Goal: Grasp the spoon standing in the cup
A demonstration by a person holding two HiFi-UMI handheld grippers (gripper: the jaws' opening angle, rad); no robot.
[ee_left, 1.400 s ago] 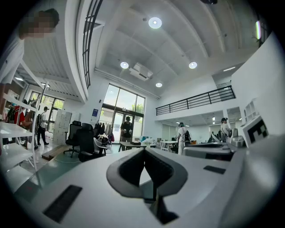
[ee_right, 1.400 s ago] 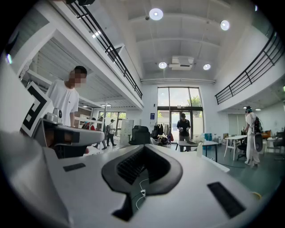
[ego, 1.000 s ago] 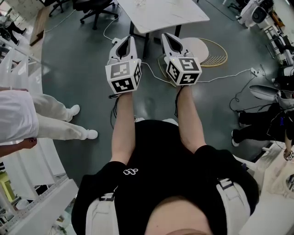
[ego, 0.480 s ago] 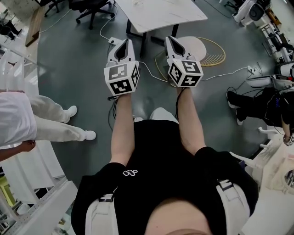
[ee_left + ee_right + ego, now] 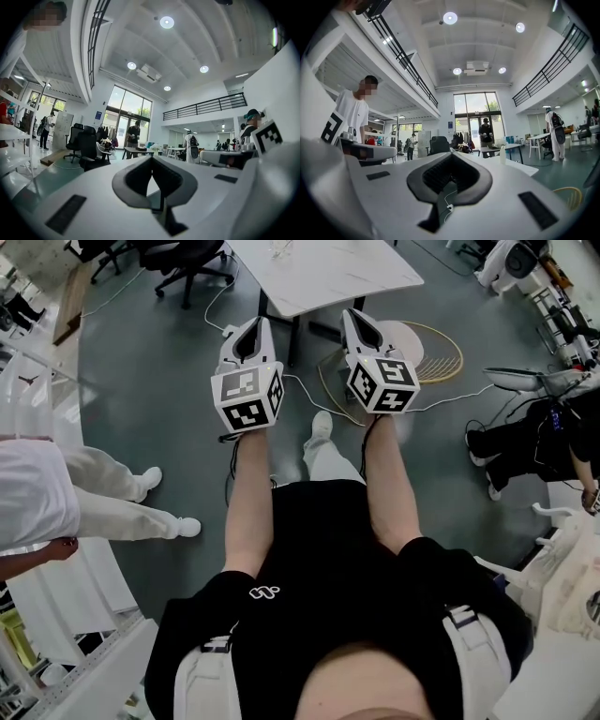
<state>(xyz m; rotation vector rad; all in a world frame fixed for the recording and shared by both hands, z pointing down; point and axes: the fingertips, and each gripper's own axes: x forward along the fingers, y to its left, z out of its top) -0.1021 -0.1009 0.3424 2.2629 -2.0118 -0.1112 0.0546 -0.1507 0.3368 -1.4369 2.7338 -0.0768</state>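
Both empty: left gripper [image 5: 254, 324], right gripper [image 5: 352, 315], fingers closed; table [image 5: 323, 273] top cropped.

Head view steeply down over left tongs [image 5: 251, 327] and right tongs [image 5: 357, 319]; both gripper views level toward one glazed entrance [image 5: 125, 117].

Left gripper [image 5: 254, 326]: matt wht plastic; floor [image 5: 159, 381] smooth.

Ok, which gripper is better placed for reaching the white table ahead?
Left, marginally. Left gripper and right gripper are about level, both shut and short of the white table; the small clear item on it, too small to identify, lies nearer the left's line.
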